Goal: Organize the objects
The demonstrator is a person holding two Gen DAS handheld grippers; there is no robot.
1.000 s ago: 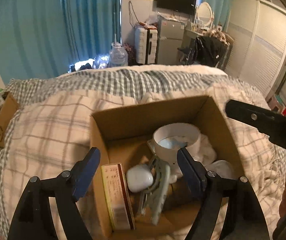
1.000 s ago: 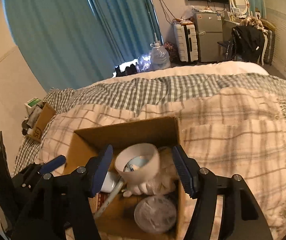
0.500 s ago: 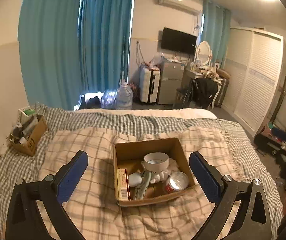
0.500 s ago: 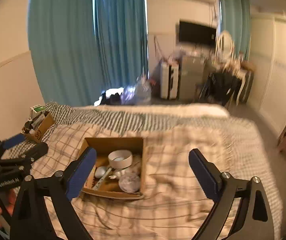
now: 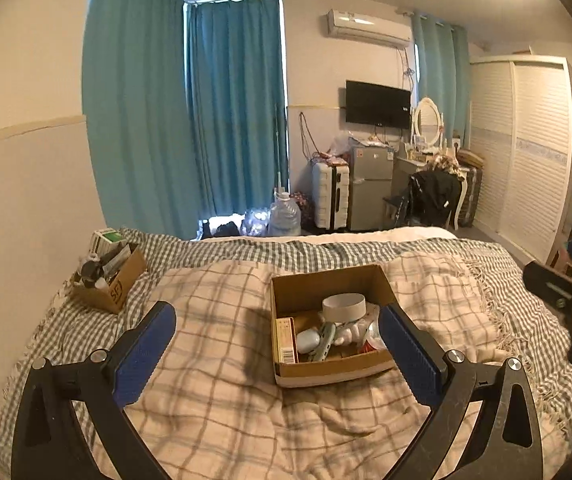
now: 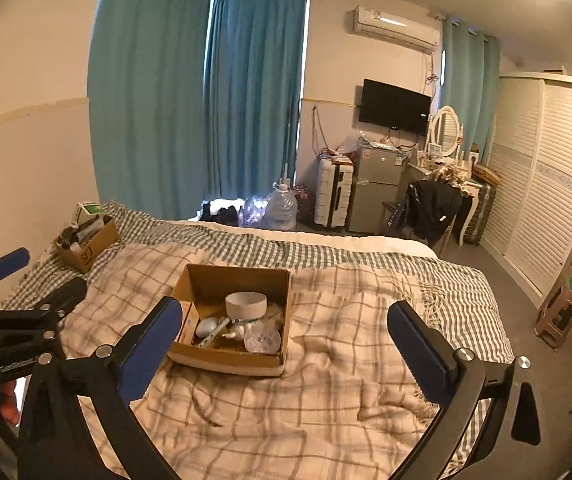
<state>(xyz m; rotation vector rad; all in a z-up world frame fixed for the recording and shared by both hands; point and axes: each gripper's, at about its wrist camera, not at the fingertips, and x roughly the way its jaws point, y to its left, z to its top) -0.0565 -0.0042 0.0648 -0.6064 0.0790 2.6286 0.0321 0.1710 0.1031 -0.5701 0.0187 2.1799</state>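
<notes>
Sorting is judged nearly done: small items are gathered in the cardboard box (image 5: 328,368) on the bed (image 5: 214,360), while left gripper (image 5: 278,352) and right gripper (image 6: 282,350), jaws just spread wide, are seen empty.

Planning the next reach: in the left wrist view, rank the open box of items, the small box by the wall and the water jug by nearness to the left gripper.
1. Open box, just ahead of the left gripper.
2. Small box, far left.
3. Water jug, beyond the bed.

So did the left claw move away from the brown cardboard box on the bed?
Yes. The left claw has pulled back and up from the brown cardboard box; its blue pads no longer reach inside, and the box looks farther away.
</notes>
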